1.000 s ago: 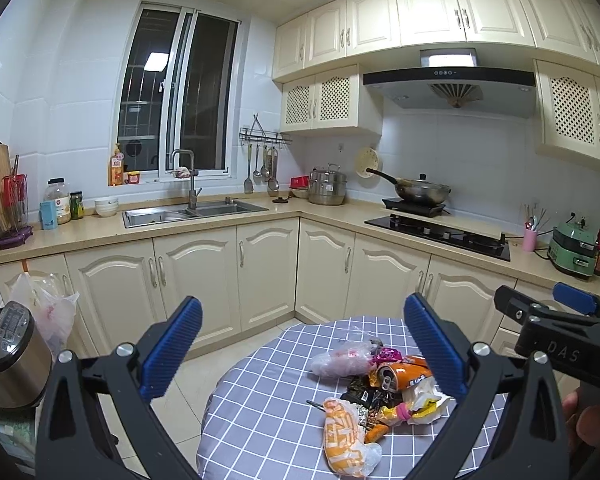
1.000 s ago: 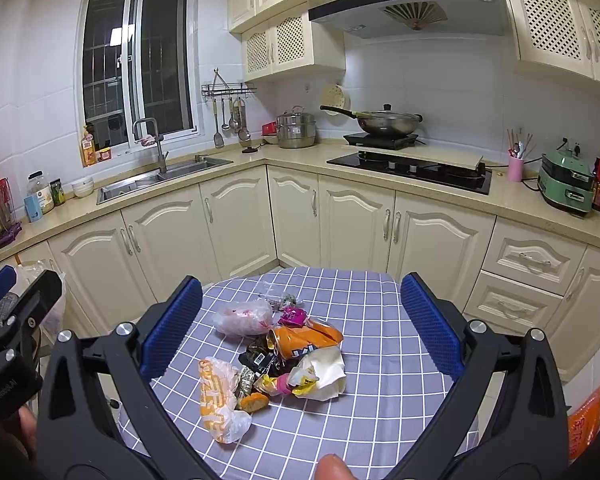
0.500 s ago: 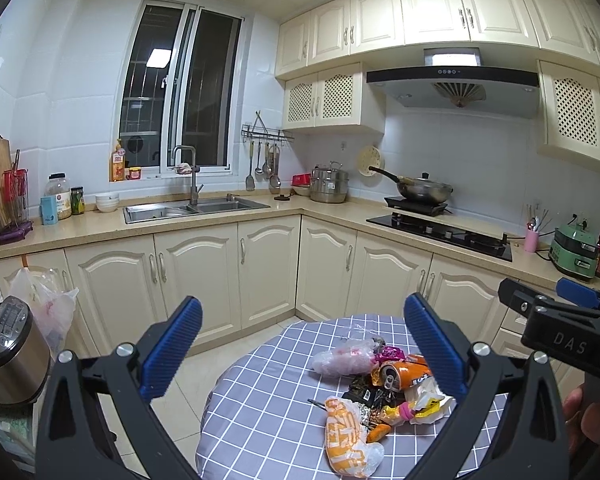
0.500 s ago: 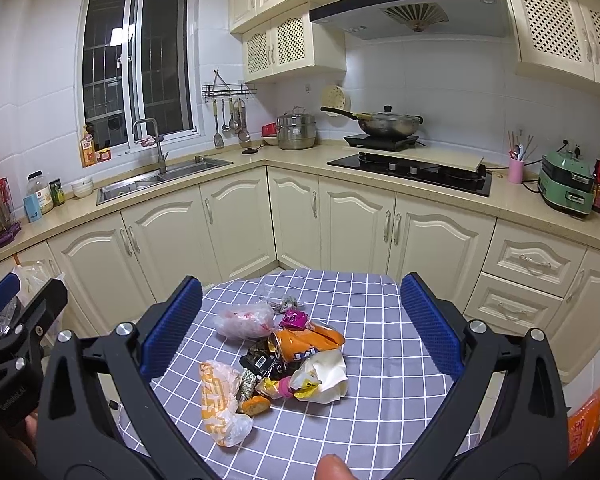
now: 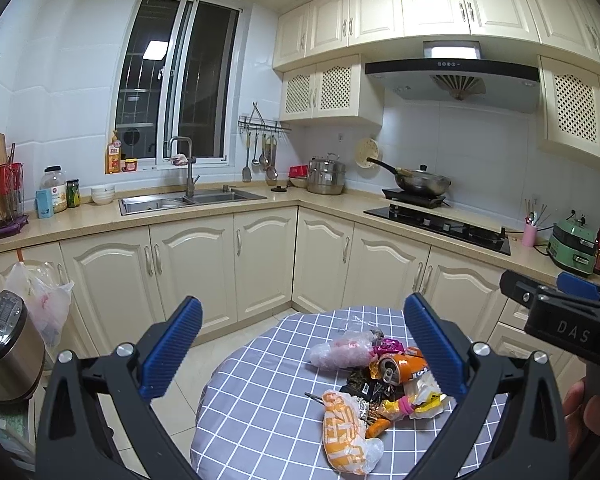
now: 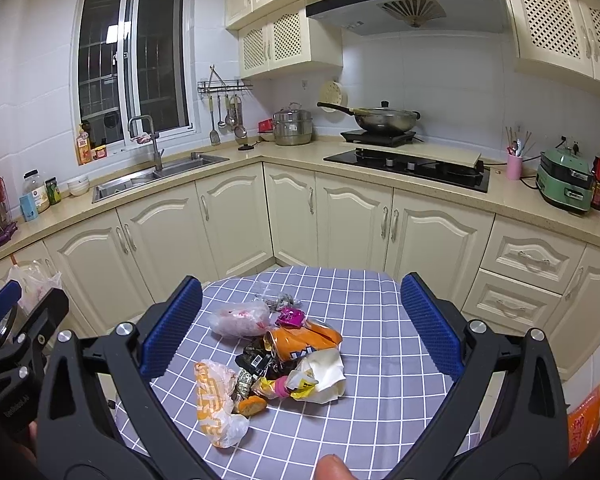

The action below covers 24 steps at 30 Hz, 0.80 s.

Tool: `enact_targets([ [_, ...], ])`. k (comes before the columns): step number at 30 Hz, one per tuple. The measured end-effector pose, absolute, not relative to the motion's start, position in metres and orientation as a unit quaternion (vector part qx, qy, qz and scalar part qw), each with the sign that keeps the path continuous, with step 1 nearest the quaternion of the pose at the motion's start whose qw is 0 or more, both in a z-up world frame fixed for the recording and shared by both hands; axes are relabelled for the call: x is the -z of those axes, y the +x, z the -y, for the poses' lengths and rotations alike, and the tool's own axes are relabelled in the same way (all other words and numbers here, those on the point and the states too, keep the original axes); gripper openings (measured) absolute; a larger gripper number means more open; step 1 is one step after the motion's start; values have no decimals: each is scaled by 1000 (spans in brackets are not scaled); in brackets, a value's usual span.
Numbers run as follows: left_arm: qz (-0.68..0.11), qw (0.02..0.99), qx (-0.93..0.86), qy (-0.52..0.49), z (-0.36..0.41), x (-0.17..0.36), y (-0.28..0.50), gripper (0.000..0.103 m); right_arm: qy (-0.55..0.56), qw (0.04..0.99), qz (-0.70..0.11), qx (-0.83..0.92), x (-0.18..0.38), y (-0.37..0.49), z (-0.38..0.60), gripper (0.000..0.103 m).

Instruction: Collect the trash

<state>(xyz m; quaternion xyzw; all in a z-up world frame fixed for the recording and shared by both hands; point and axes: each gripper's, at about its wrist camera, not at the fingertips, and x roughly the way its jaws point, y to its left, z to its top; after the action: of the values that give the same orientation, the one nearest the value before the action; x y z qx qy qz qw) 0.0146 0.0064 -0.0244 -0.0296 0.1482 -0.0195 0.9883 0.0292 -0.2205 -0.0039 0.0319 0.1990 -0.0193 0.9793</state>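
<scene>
A heap of trash lies on a round table with a blue-grey checked cloth (image 6: pixel 364 300). In it are a crushed orange can (image 6: pixel 300 344), an orange-printed plastic bag (image 6: pixel 214 404), a clear bag with pink inside (image 6: pixel 240 320), a white and yellow wrapper (image 6: pixel 320 376) and dark wrappers (image 6: pixel 256 360). My right gripper (image 6: pixel 300 320) is open, held above the heap's near side, touching nothing. My left gripper (image 5: pixel 304 348) is open too, held left of the table with the can (image 5: pixel 400 366) and the printed bag (image 5: pixel 346 428) seen between its fingers.
Cream kitchen cabinets (image 6: pixel 236 216) run behind the table, with a sink (image 6: pixel 152 178) and a hob (image 6: pixel 412 168). A rice cooker (image 5: pixel 4 344) and a hanging plastic bag (image 5: pixel 40 300) stand at the left. An orange packet (image 6: pixel 588 416) lies on the floor at the right.
Both views have shifted slightly, the left one drifting a little upward and rightward. The trash has not moved and both grippers stay open.
</scene>
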Motion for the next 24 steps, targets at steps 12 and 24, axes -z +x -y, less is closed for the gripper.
enact_targets([
  [12,-221,975,27,-28,-4,78,45,99,37,966,-252,34,42,48,235,97],
  [24,-349,935,56,-15,6,179,87,99,62,933,-352,40,115,69,257,97],
])
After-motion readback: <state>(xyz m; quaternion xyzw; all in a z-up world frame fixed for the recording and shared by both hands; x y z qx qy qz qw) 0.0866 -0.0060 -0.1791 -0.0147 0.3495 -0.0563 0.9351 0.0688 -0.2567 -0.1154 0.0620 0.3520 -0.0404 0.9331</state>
